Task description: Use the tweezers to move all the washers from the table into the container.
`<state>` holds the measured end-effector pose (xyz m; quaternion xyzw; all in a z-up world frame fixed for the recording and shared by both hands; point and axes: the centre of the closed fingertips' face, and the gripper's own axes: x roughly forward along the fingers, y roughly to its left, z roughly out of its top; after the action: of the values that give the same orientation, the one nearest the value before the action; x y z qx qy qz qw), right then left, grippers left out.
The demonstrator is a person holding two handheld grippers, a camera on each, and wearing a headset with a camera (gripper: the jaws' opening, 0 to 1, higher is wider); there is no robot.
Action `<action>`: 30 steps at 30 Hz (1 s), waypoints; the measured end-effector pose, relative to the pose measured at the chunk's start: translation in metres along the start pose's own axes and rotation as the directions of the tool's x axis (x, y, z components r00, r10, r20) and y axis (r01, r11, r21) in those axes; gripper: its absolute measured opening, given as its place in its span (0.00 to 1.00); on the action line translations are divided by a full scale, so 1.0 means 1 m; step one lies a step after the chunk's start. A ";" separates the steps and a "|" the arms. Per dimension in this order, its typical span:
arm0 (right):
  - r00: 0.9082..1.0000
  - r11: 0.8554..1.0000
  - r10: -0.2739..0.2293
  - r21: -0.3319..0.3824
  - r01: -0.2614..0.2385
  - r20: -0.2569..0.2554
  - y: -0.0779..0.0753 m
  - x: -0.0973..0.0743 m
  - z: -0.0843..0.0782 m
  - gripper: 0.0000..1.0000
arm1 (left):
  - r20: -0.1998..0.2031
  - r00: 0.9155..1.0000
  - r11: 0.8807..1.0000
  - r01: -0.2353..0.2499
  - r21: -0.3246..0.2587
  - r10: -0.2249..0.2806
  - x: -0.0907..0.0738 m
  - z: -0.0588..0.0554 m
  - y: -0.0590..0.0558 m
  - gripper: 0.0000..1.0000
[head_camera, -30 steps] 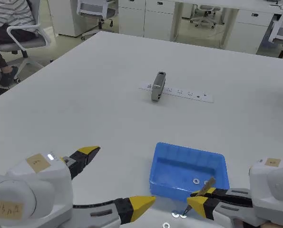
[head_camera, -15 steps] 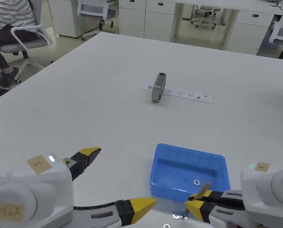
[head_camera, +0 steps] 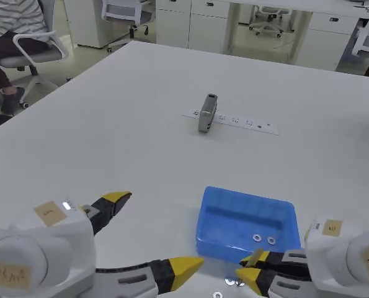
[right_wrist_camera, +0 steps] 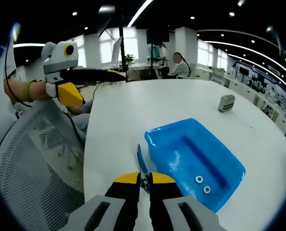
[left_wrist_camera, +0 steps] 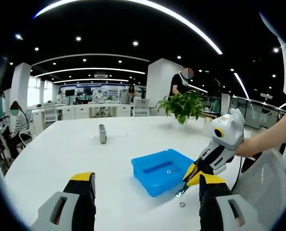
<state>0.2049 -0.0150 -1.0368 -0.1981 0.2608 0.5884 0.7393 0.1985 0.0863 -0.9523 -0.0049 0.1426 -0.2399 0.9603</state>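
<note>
The right gripper (right_wrist_camera: 143, 179) is clamping its jaws tight on the blue tweezers (right_wrist_camera: 141, 163), which are poking forward past its tips and angling down toward the desk (head_camera: 141, 143). The blue container (right_wrist_camera: 181, 144) is sitting just ahead of that gripper and a touch to its right, with two washers (right_wrist_camera: 199, 179) lying on the container's floor. More washers are lying loose on the desk, outside the container's near wall and right by the tweezers' tip. Off to the right gripper's left, the left gripper (head_camera: 154, 231) is hovering over the desk with its jaws spread wide, gripping nothing at all.
</note>
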 end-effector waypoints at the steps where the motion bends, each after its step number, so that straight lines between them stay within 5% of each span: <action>1: 1.000 1.000 -0.001 -0.001 0.001 -0.002 0.000 0.000 0.000 0.03 | 0.002 1.000 1.000 0.001 -0.001 -0.001 0.000 0.000 0.000 0.91; 5: 1.000 1.000 -0.009 0.019 0.009 0.006 -0.005 -0.002 -0.001 0.02 | -0.002 1.000 1.000 0.002 0.003 -0.002 0.000 0.000 -0.001 0.91; 9: 0.996 0.994 -0.011 0.112 0.002 0.084 -0.004 -0.007 0.010 0.03 | 0.001 1.000 1.000 0.000 0.000 0.000 0.000 0.000 0.000 0.91; 18: 0.989 0.985 -0.025 0.173 -0.002 0.149 -0.010 -0.020 0.025 0.03 | 0.001 1.000 1.000 0.005 0.001 -0.005 0.000 0.000 -0.001 0.91; 30: 0.974 0.977 0.051 0.192 -0.095 0.223 -0.002 -0.033 0.044 0.03 | 0.001 1.000 1.000 0.005 0.000 -0.005 0.000 0.001 -0.001 0.91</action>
<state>0.2084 -0.0140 -0.9818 -0.0474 0.2440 0.6040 0.7572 0.1981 0.0857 -0.9516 -0.0053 0.1422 -0.2423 0.9597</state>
